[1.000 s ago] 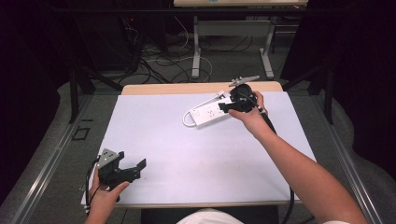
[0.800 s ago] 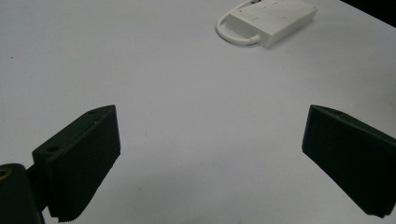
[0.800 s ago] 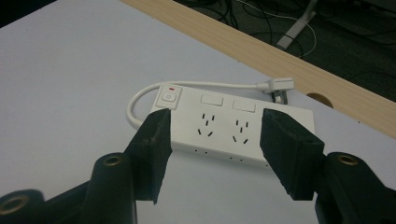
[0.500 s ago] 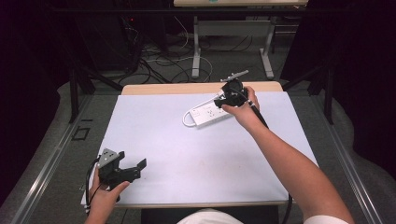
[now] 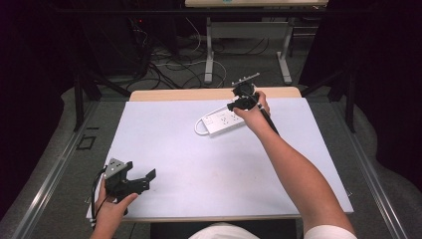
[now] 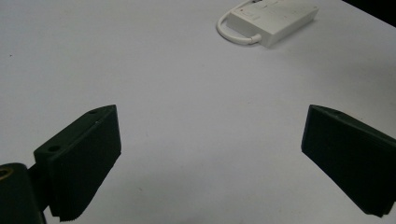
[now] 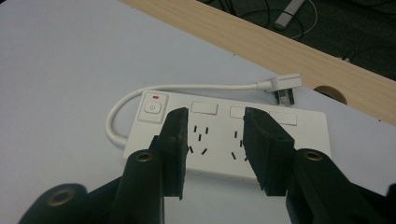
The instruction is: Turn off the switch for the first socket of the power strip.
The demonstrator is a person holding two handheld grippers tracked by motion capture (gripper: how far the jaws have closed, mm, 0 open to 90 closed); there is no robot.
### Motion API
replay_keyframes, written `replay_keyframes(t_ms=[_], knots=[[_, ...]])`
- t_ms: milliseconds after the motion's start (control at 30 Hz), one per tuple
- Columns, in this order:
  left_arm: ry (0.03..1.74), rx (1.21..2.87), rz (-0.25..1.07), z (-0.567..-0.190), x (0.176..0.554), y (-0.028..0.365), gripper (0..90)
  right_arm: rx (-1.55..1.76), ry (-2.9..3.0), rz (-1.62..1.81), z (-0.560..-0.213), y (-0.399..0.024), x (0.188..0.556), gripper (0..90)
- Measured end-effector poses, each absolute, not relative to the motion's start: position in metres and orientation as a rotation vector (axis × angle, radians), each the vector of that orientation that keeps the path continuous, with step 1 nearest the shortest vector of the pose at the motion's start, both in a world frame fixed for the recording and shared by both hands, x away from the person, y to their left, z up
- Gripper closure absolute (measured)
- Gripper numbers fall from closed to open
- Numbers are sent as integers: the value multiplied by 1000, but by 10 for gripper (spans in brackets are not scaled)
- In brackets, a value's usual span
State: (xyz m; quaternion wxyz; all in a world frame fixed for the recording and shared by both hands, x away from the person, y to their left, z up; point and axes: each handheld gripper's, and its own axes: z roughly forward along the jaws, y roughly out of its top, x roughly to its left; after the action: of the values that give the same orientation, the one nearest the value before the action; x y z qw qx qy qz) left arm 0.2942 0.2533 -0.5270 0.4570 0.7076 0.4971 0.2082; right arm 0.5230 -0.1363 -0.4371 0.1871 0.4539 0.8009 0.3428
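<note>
Approach step, by the look of it: closing in on the strip [image 5: 221, 121] with the right gripper [image 7: 215, 121], no grasp made yet. Strip flat on the table [image 5: 199, 164], toward the far side and right of centre, sockets [image 7: 198, 135] up, switch [image 7: 152, 108] at one end, and a short cord [image 7: 112, 123] looping from that end round the back to the plug [image 7: 285, 88], which lies just behind the body near the wooden edge [image 7: 243, 37]. Right jaws partly drawn in, having just been closing, with nothing between them; poised over the middle sockets and seemingly clear of the casing, though contact cannot be ruled out from this angle. Left gripper [image 5: 134, 181] held at the near left corner, well apart from the strip, jaws spread wide and empty, pointing across bare table toward it. Next move, probably: lower onto the chosen spot and settle the grip. As set, the gap looks narrower than the strip is wide, so either reopen to span the body or turn the wrist to take a thinner part, such as the cord or the plug. Worth keeping the descent slow and square, since a light strip on a smooth top is likely to slide if nudged from one side.
</note>
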Motion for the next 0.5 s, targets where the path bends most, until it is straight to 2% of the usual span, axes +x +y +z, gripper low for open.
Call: replay_keyframes(t_ms=[500], knots=[[1231,1742,509,-527,296,253,50,1330,2202,983,-452,-140,545,788]])
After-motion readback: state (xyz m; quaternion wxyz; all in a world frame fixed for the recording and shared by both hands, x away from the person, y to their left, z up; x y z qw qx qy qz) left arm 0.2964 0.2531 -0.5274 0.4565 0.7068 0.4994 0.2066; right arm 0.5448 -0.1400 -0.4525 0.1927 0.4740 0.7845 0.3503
